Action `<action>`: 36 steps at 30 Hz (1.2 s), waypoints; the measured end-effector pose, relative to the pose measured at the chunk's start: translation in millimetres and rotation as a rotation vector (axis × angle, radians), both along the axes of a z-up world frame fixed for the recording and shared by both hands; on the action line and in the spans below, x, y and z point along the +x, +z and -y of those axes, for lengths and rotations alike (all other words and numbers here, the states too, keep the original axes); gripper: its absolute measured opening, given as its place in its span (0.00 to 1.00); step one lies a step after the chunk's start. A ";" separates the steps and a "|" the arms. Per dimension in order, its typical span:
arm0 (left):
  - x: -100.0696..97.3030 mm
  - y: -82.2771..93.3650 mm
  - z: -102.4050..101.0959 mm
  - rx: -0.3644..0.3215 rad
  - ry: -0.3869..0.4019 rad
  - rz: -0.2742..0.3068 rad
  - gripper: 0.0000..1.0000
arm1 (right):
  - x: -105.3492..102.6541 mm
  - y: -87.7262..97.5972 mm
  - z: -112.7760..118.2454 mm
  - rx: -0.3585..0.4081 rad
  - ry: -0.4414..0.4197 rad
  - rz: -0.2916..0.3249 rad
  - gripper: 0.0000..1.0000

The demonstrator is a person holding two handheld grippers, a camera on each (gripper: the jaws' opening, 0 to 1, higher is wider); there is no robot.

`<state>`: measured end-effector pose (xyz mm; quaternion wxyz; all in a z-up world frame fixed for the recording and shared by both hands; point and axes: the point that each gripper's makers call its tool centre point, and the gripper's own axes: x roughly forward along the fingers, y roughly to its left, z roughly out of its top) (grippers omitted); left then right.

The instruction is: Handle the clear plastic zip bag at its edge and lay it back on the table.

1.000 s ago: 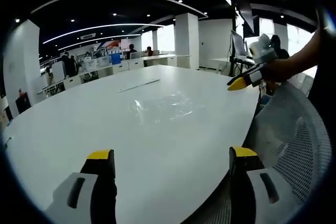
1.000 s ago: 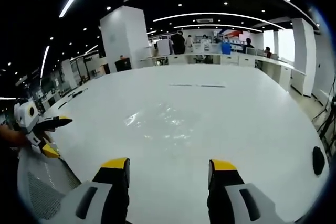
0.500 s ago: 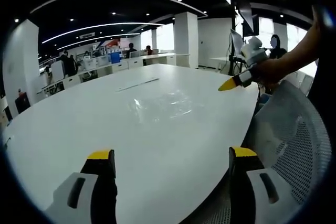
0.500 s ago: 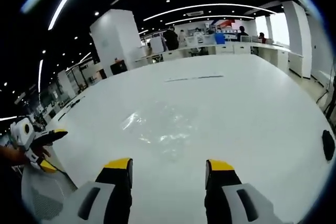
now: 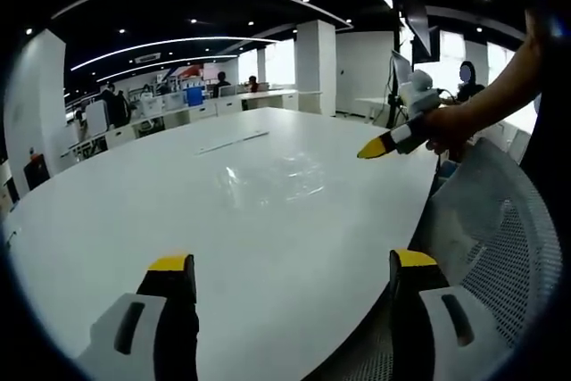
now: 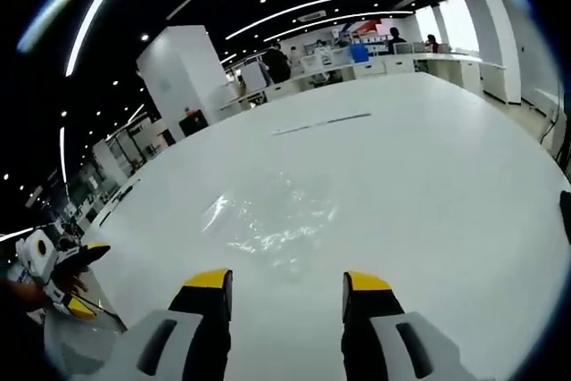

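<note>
Beyond the parted right fingers (image 6: 285, 281), flat zip bag (image 6: 260, 220) on table (image 6: 428, 185)

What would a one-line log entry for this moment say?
zip bag: flat on table | right gripper: open, near bag edge | left gripper: open, empty

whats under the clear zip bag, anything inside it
The clear zip bag lies flat on the white table, whose surface shows through the plastic. Nothing is visible inside it, though glare blurs some areas.
</note>
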<state>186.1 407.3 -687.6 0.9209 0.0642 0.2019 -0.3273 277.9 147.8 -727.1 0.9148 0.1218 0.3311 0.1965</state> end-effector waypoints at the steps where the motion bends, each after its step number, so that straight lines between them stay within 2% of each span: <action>1: 0.1 0.1 0.0 0.000 0.001 0.000 0.89 | -0.6 0.3 -1.1 0.000 0.001 -0.001 0.47; 12: -1.1 -0.2 0.2 0.002 0.000 -0.005 0.88 | 3.1 -11.2 -7.1 -0.011 0.007 -0.031 0.41; 17: -1.5 -0.5 0.8 0.002 -0.004 -0.008 0.88 | 6.9 -15.4 -2.4 -0.018 0.005 -0.030 0.39; 26: -3.4 -2.0 4.1 0.004 -0.016 -0.023 0.87 | 19.9 -23.5 -3.9 -0.015 0.006 -0.045 0.36; 36: -2.3 -5.5 1.0 0.006 -0.011 -0.030 0.86 | 26.3 -28.9 -14.6 -0.014 0.014 -0.061 0.33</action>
